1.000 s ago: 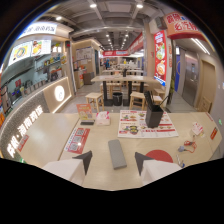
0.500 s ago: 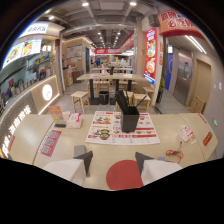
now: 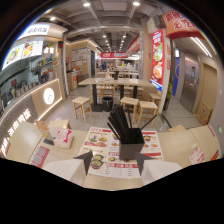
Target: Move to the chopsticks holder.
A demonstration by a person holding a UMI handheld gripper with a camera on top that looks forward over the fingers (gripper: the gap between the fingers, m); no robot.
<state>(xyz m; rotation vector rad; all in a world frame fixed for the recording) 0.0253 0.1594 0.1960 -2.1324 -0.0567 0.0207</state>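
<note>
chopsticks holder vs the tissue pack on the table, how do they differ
The chopsticks holder is a dark upright box just ahead of the tool; the tissue pack is pale and lies flat, off to one side. The holder stands on the printed menu; the pack sits on bare table. Both are on one table.

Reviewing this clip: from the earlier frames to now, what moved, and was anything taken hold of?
The gripper has closed in on the chopsticks holder, which was farther off and to the right a second ago and now stands just ahead of the fingers, slightly right of the gap. The red disc near the fingers has left view. Nothing grasped; fingers open as before. The holder stays on the menu sheet.
</note>
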